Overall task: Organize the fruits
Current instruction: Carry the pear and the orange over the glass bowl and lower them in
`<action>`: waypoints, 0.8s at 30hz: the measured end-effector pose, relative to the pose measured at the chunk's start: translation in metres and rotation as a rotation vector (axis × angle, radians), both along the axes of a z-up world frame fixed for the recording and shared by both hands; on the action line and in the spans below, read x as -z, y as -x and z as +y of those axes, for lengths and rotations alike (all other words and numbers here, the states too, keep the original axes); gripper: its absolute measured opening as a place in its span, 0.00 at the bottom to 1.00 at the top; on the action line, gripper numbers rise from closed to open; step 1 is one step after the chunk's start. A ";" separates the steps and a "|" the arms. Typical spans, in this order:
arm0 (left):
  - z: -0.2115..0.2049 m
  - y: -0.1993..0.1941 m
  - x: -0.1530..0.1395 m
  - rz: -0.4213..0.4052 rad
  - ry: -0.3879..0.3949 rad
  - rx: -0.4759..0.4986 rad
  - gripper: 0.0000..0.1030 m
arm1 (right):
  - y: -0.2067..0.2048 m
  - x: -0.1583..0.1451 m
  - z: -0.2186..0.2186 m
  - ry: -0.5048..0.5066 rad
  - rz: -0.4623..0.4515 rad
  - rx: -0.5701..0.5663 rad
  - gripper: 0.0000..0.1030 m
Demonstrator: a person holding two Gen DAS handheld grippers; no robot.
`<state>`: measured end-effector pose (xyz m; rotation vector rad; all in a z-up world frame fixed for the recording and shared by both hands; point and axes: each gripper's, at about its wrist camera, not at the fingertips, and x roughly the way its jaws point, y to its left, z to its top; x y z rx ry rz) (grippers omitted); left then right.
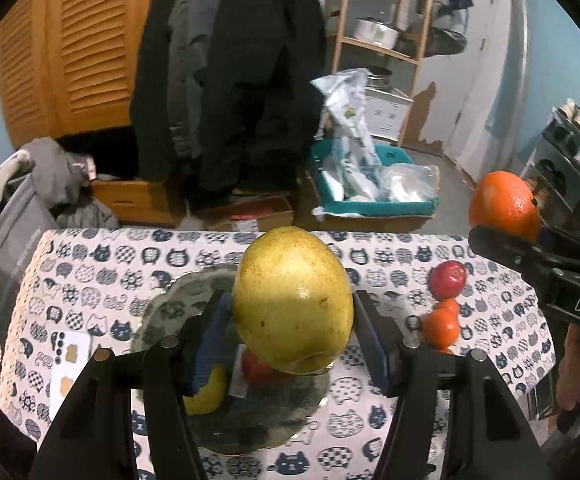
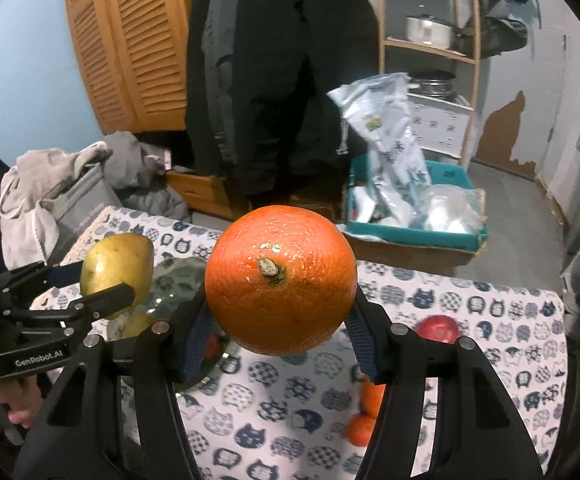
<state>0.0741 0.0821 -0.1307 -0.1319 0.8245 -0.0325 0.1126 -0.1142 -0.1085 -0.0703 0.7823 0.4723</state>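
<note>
The left gripper [image 1: 292, 320] clamps a large yellow pear [image 1: 292, 300] between its blue pads, holding it in the air above a mottled grey plate [image 1: 162, 312] on the cat-print tablecloth [image 1: 90, 280], where another yellow fruit [image 1: 210, 392] and a red one [image 1: 258, 368] lie. To its right, the right gripper [image 2: 280, 320] grips a round orange [image 2: 280, 280], stem towards the camera, above the cloth. On the right side of the table, a red apple [image 1: 447, 279] sits just beyond two small orange fruits [image 1: 442, 322], with a teal box [image 1: 370, 208] of bags on the floor at the far side.
</note>
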 end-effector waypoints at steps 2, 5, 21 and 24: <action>0.011 0.001 0.004 0.006 -0.006 -0.022 0.61 | -0.003 0.003 0.013 -0.004 0.008 -0.017 0.59; 0.026 0.002 0.010 0.018 -0.001 -0.047 0.61 | -0.007 0.011 0.033 -0.008 0.028 -0.044 0.59; 0.089 -0.015 0.067 0.131 0.019 -0.136 0.61 | -0.034 0.066 0.112 -0.004 0.163 -0.132 0.59; 0.092 -0.019 0.083 0.165 0.023 -0.142 0.61 | -0.038 0.081 0.123 0.018 0.186 -0.144 0.59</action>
